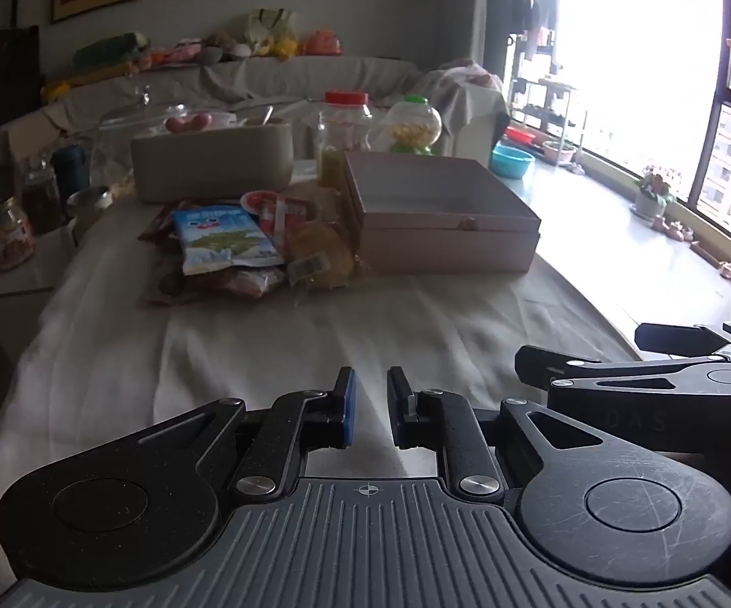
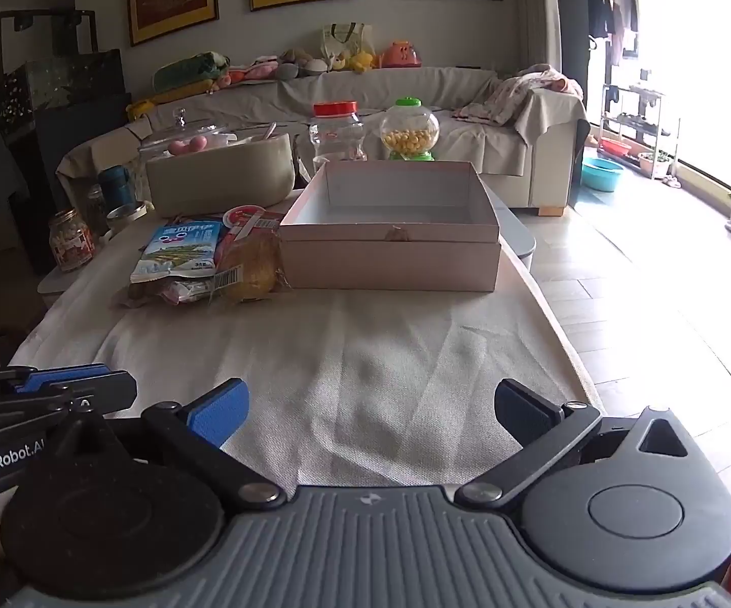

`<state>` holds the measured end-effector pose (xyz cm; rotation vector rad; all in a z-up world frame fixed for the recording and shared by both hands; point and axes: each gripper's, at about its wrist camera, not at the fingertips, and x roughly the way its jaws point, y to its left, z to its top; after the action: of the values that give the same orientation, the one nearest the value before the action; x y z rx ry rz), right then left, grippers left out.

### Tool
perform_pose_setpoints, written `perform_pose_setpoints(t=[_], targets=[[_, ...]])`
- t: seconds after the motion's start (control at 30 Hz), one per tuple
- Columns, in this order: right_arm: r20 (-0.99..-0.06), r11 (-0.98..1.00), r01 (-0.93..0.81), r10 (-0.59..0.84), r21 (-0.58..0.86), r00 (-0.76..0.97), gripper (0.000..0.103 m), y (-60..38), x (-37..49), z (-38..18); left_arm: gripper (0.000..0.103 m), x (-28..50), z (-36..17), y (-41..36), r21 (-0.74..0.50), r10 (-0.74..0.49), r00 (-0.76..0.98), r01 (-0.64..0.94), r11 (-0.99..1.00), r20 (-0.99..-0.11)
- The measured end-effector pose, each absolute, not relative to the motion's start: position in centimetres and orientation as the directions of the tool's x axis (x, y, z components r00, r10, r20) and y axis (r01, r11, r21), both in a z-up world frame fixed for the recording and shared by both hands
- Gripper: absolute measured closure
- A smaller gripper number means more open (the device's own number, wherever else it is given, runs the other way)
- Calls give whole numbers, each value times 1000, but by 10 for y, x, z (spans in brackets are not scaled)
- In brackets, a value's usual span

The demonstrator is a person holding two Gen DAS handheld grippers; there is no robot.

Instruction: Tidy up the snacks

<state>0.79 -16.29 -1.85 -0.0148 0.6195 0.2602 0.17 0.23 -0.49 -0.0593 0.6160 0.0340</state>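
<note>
White cloth covers the counter (image 2: 365, 354). On it, the snack packets (image 2: 203, 258) lie in a pile just left of the open pink box (image 2: 391, 233). Left tool (image 1: 370, 405) is nearly pressed together and empty; right tool (image 2: 370, 405) is spread wide, also empty.

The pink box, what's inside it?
The box looks empty: only its pale inner walls and part of its floor show. Its front wall hides the near floor, so something small could lie there.
</note>
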Motion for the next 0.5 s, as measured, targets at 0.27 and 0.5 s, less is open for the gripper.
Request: perform_pose_setpoints(t=[0.27,0.5], targets=[[-575,967,-245,235,62,783,0,-162,9,-19,85,1,-5,2,-52,12,815,-52,997,-579],[-570,967,-246,236,61,787,0,-162,9,-18,85,1,-4,2,-58,6,818,-48,997,-575]])
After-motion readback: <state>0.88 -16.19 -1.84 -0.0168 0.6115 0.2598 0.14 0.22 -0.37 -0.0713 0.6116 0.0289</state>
